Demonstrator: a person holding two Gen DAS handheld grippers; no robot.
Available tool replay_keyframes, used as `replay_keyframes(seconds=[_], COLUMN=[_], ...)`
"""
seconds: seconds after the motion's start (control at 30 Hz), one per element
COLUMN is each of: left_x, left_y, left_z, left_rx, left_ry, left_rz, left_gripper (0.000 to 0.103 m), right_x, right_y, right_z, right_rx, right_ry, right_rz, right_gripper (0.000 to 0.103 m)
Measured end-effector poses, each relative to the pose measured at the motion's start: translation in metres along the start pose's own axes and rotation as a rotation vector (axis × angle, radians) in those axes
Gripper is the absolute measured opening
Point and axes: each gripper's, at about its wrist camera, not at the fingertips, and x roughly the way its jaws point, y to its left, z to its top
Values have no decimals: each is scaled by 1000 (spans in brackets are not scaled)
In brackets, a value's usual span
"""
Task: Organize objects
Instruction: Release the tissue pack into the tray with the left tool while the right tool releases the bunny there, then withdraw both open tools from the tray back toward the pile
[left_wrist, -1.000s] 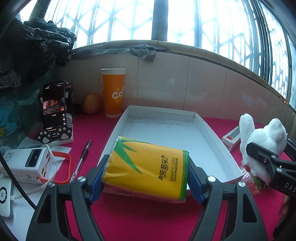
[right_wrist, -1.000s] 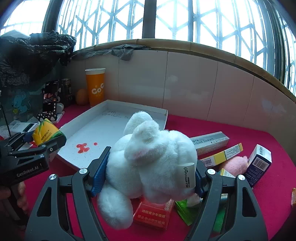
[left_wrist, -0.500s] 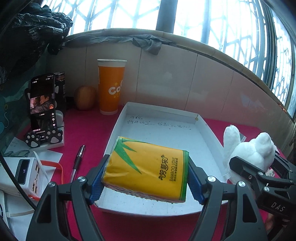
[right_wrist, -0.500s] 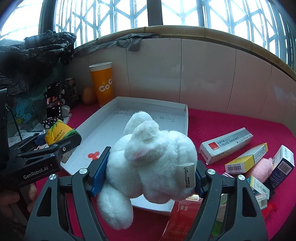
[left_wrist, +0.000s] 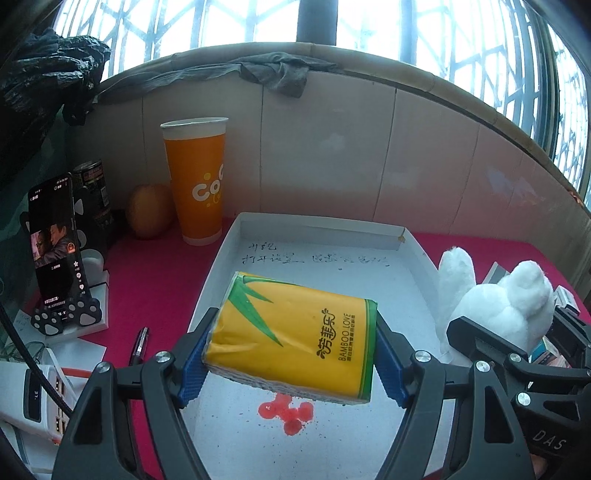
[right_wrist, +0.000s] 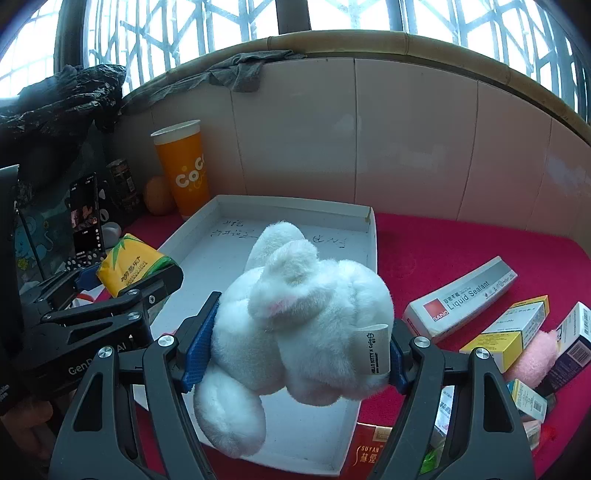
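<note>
While once short, both loads (left_wrist: 295, 332) over tray (left_wrist: 325, 225).

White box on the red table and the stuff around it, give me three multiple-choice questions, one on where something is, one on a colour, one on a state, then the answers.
1. Where does the tall cup stand?
A. Inside the white box
B. Outside the box, by its far left corner
C. On the window ledge

2. What colour is the tissue pack's wrapper, mostly?
A. Yellow
B. Blue
C. Pink

3. What is the right gripper doing?
A. Hanging open, with nothing in it
B. Shut on a pen
C. Shut on the plush rabbit

Answers: 1 B, the tall cup stands on the red cloth beside the white box. 2 A, the tissue pack is yellow with green leaves. 3 C, the right gripper pads press both sides of the plush rabbit.
</note>
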Motion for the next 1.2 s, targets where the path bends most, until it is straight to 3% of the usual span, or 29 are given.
replay_keyframes(seconds=[0.2,0.47,0.57,0.6,0.63,0.77,0.97,1.1,1.2], left_x=[21,42,36,33,31,13,-31,-49,-55], left_y=[0,16,19,19,21,29,19,-1,-23], left_z=[8,9,6,4,3,-4,-24,-38,-44], left_rx=[-2,-133,-146,-148,-154,-217,-238,-231,-171], left_ry=[46,94,61,52,49,4,-132,-166,-161], left_rz=[9,-24,16,39,71,62,76,13,-45], left_gripper=[77,80,88,97,103,103,103,103,103], right_x=[16,33,27,24,21,10,-18,-45,-69], right_y=[0,-2,1,2,2,-1,-3,-11,-27], right_z=[4,11,8,7,5,0,-15,-31,-43], right_rx=[-7,-3,-30,-36,-39,-33,-36,-36,-18], right_ry=[17,29,7,-1,-11,-24,-69,-105,-136], right_rz=[-14,-32,-31,-34,-35,-31,-25,-29,-56], right_gripper=[75,83,94,103,103,103,103,103,103])
